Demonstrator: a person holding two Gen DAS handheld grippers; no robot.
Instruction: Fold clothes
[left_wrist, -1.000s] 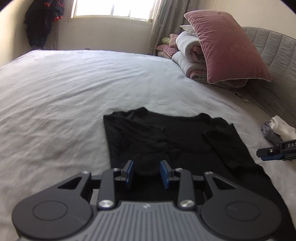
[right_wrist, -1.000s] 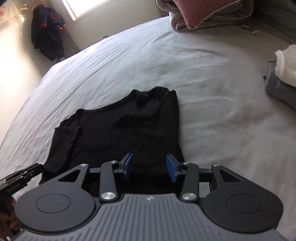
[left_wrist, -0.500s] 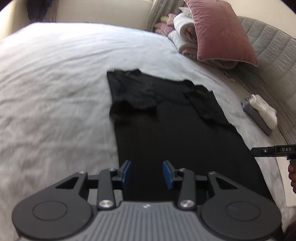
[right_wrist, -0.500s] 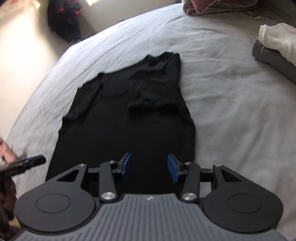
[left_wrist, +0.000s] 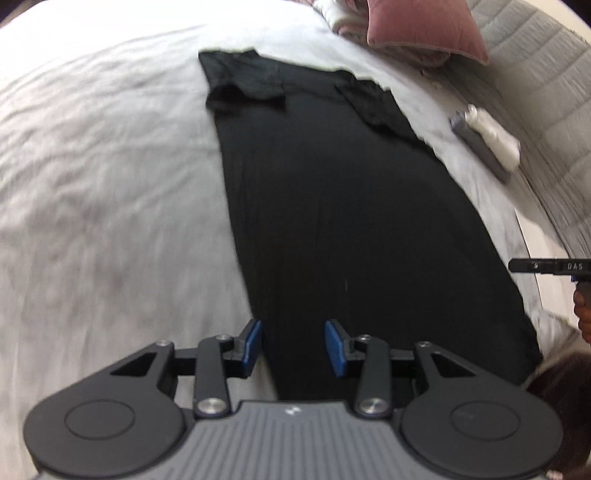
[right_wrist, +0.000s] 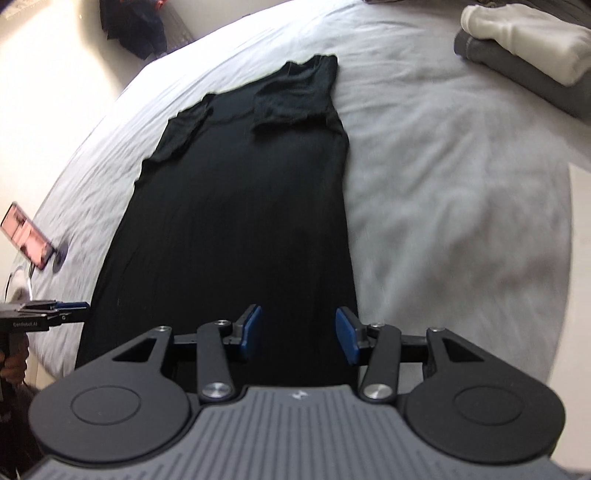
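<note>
A long black garment (left_wrist: 340, 206) lies flat on the grey bed sheet (left_wrist: 110, 184), both sleeves folded in over its chest at the far end. It also shows in the right wrist view (right_wrist: 240, 229). My left gripper (left_wrist: 293, 347) is open and empty, above the garment's near left hem corner. My right gripper (right_wrist: 299, 334) is open and empty, above the near right hem corner. Each gripper's tip shows at the edge of the other's view: the right gripper (left_wrist: 546, 266), the left gripper (right_wrist: 48, 314).
A folded white and grey clothes stack (right_wrist: 524, 62) lies on the bed to the right, also in the left wrist view (left_wrist: 487, 140). A pink pillow (left_wrist: 421, 29) and bedding sit at the headboard. A phone on a stand (right_wrist: 27, 236) sits at the left bed edge.
Both grippers have pulled back toward the near end of the bed, from over the chest area to the hem. The garment now shows at full length. Both grippers stayed open.
</note>
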